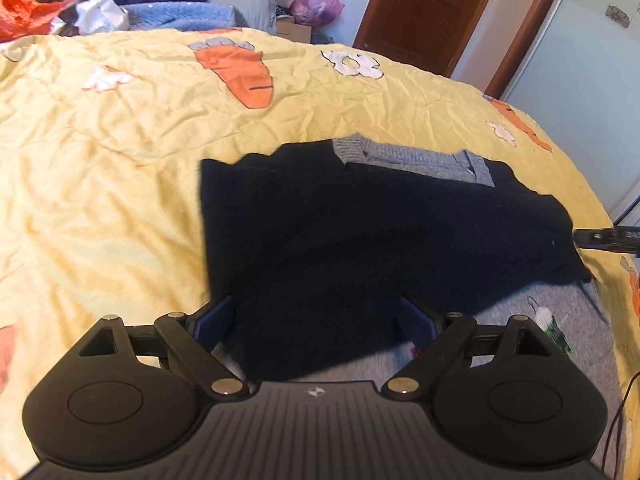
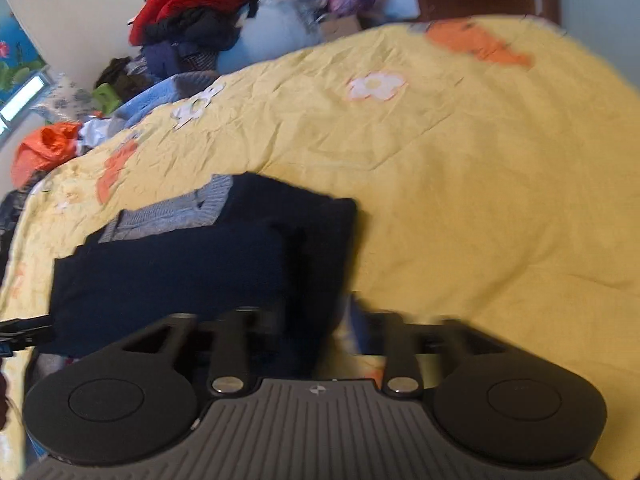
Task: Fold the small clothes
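Mid-fold on a small navy sweater (image 1: 360,232), spread over the yellow bedcover (image 1: 120,140).

Left gripper (image 1: 316,320) spread wide, straddling the near hem, gripping nothing. Right gripper (image 2: 320,320) part-open at the sweater's right edge, picture too blurred to tell any hold. Likely next: pinching near hem corners and carrying them toward the grey collar (image 1: 352,148) ahead.

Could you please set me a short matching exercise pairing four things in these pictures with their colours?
Things:
1. sweater
2. sweater's collar
3. bedspread
4. plastic bag by the door

Colours:
A. grey
B. pink-purple
C. dark navy
D. yellow, with carrots and flowers

Pairs: 1-C, 2-A, 3-D, 4-B
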